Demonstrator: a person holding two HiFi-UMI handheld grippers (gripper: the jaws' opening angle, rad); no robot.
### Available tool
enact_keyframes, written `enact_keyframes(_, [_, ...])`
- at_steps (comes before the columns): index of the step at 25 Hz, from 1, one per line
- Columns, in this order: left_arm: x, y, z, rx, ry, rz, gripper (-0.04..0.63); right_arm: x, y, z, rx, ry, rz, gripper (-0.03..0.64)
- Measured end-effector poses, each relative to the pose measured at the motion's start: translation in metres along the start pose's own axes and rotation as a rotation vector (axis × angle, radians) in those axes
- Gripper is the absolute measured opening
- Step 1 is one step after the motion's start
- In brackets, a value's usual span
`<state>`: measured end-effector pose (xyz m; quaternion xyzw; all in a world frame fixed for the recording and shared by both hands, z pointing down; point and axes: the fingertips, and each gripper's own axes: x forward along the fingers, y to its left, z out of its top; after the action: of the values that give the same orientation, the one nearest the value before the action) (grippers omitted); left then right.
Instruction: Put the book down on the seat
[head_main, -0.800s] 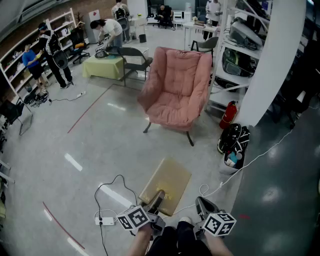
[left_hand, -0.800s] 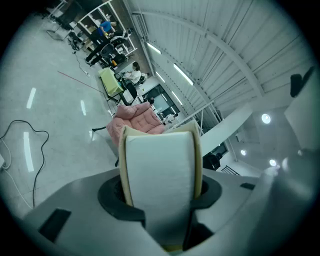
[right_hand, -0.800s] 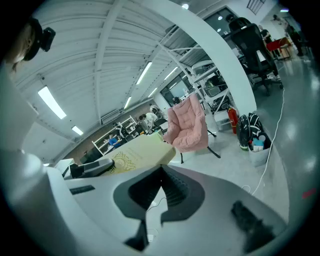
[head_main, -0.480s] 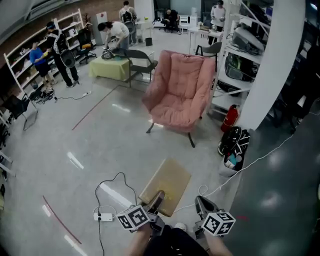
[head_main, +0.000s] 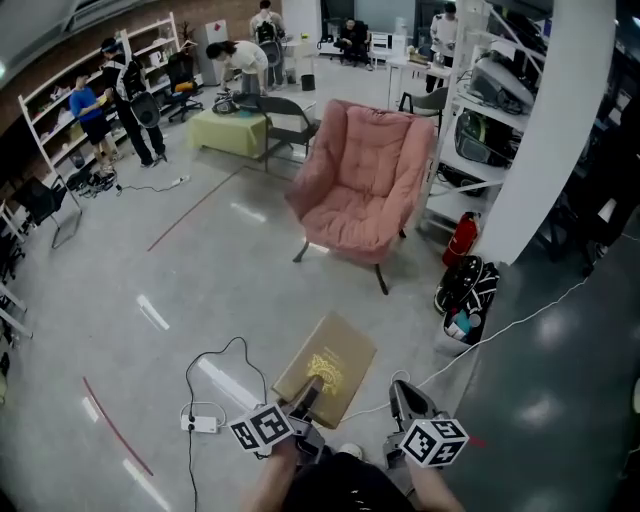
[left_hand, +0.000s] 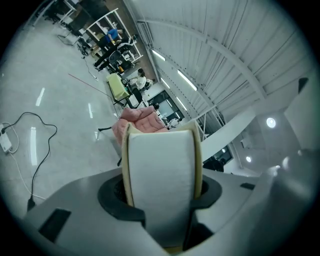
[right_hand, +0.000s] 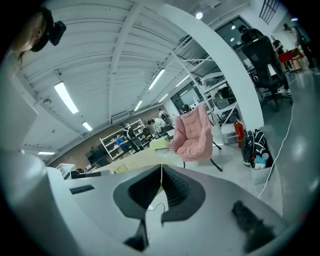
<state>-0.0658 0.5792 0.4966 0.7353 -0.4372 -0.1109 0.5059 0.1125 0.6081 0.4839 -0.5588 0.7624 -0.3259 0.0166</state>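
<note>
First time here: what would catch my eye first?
A big pink armchair stands mid-floor, its seat bare. Nearer the camera, the left gripper clamps a tan book held out above the grey floor, while the right gripper beside it is shut on nothing.

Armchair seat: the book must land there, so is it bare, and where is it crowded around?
The pink armchair's seat cushion is bare, and the floor before it is open. Crowded: shelving, fire extinguisher and black bag at its picture-right, dark chair behind.
</note>
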Motion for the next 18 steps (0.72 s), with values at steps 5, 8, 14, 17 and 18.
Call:
enact_keyframes(5, [0.001,-0.005,-0.007,-0.023,-0.012,0.010,0.230,-0.002,-0.007,0.002,0.014,0.010,0.022,0.014])
enact_keyframes(8, [0.004,-0.008,-0.009,-0.017,-0.020,0.019,0.230,-0.001,-0.015,-0.002,0.050,0.024,0.030,0.014])
enact_keyframes(14, [0.018,-0.004,-0.002,-0.044,-0.045,0.035,0.230,0.017,-0.027,0.003,0.067,0.026,0.026,0.014])
enact_keyframes(17, [0.028,0.000,0.005,-0.033,-0.050,0.049,0.230,0.031,-0.029,0.011,0.076,0.016,0.036,0.012])
enact_keyframes(18, [0.032,0.000,0.009,-0.032,-0.051,0.050,0.229,0.036,-0.030,0.014,0.080,0.016,0.036,0.012])
